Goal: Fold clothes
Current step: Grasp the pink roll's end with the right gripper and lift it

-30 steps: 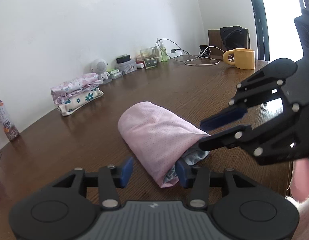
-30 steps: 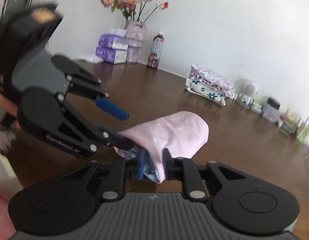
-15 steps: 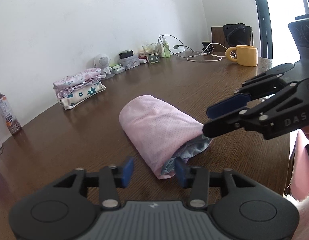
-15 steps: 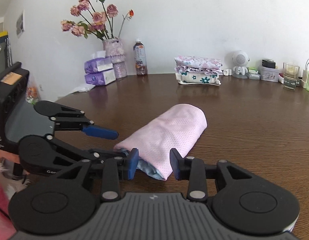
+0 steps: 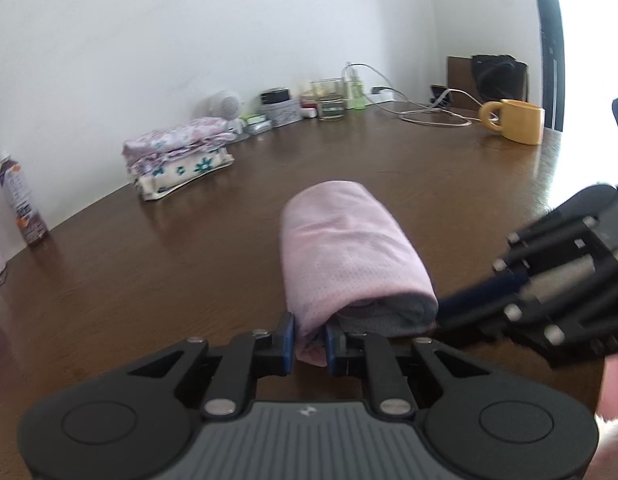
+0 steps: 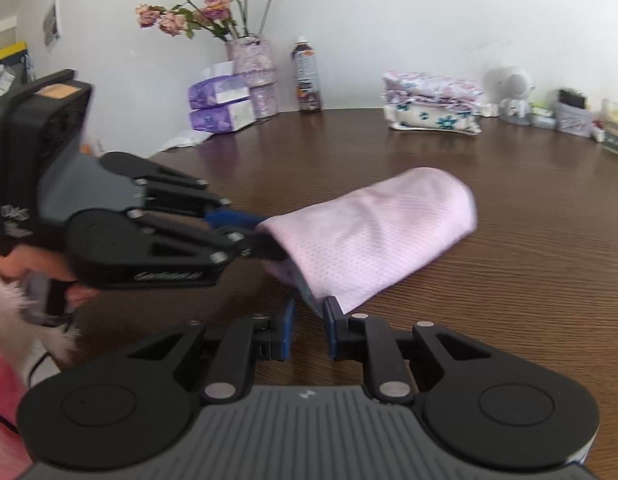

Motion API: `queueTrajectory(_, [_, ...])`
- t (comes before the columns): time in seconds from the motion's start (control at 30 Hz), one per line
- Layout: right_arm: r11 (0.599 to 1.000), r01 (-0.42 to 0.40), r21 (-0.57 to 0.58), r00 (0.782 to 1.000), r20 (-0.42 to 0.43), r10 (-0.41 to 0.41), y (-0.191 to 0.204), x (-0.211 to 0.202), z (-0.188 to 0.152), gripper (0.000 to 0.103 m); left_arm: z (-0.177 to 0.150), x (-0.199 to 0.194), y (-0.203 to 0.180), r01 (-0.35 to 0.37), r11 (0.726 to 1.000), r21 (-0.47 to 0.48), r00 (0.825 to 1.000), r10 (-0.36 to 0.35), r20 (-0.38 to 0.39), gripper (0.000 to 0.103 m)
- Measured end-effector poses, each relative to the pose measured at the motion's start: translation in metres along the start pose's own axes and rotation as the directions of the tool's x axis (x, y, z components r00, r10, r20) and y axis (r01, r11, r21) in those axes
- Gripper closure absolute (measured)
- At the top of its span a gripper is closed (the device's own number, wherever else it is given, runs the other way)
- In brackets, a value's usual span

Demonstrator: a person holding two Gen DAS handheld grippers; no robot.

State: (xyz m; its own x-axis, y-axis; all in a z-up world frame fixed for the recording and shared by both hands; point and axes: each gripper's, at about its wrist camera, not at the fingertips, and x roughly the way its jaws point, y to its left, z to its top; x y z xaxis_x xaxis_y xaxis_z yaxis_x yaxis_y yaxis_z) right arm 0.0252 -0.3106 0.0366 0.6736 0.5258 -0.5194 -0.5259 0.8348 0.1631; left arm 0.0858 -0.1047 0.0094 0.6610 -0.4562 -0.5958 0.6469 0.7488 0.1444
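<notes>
Pink garment lies mid-worktop, already a compact folded bundle. Left claw pinches its near corner. Right claw is narrowly parted, its pads at the bundle's edge but clamping nothing visible. Folded stack sits by the wall. Judgement: folding looks near done; what is left is likely a last tuck or moving it to the stack.

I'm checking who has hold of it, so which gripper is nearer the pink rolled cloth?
Left. The left gripper is shut on the near end of the pink cloth; the right gripper sits open just short of it.
</notes>
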Motion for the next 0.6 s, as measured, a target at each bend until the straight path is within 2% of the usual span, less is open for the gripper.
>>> queueTrajectory(0.1, [0.999,-0.039,0.016,0.999,-0.001,0.039,0.005,0.008,0.003,0.086,0.004,0.008,0.028,0.012,0.998,-0.062,1.000,-0.013,-0.019,0.089])
queueTrajectory(0.23, [0.995,-0.092,0.037,0.996,-0.002,0.092,0.011,0.018,0.007,0.083,0.006,0.010,0.053,-0.011,0.992,-0.127,0.999,0.005,-0.047,0.086])
queueTrajectory(0.27, [0.995,-0.084,0.045,0.996,0.004,0.084,0.004,0.017,0.010,0.081,0.004,0.005,0.057,-0.014,0.989,-0.146,0.999,0.007,-0.047,0.081])
queueTrajectory(0.3, [0.996,-0.065,0.054,0.998,0.013,0.064,-0.007,0.016,0.014,0.077,0.001,-0.001,0.060,-0.006,0.985,-0.172,0.999,-0.001,-0.043,0.067])
queueTrajectory(0.33, [0.997,-0.046,0.064,0.999,0.021,0.045,-0.018,0.014,0.018,0.070,-0.002,-0.008,0.062,0.017,0.977,-0.211,0.999,-0.024,-0.029,0.057])
queueTrajectory(0.4, [0.996,-0.008,0.084,0.999,0.038,0.005,-0.039,0.010,0.026,0.066,-0.007,-0.021,0.066,0.071,0.954,-0.290,0.997,-0.074,0.002,0.051])
queueTrajectory(0.5, [0.992,0.048,0.115,0.997,0.062,-0.055,-0.072,0.004,0.038,0.065,-0.007,-0.028,0.061,0.196,0.890,-0.412,0.980,-0.188,0.058,0.042])
queueTrajectory(0.57, [0.987,0.084,0.136,0.993,0.077,-0.095,-0.093,0.000,0.046,0.060,-0.006,-0.025,0.054,0.227,0.856,-0.464,0.973,-0.216,0.077,0.039])
queueTrajectory(0.6, [0.986,0.074,0.152,0.993,0.080,-0.087,-0.104,0.003,0.051,0.060,-0.004,-0.023,0.050,0.231,0.844,-0.484,0.972,-0.220,0.081,0.039])
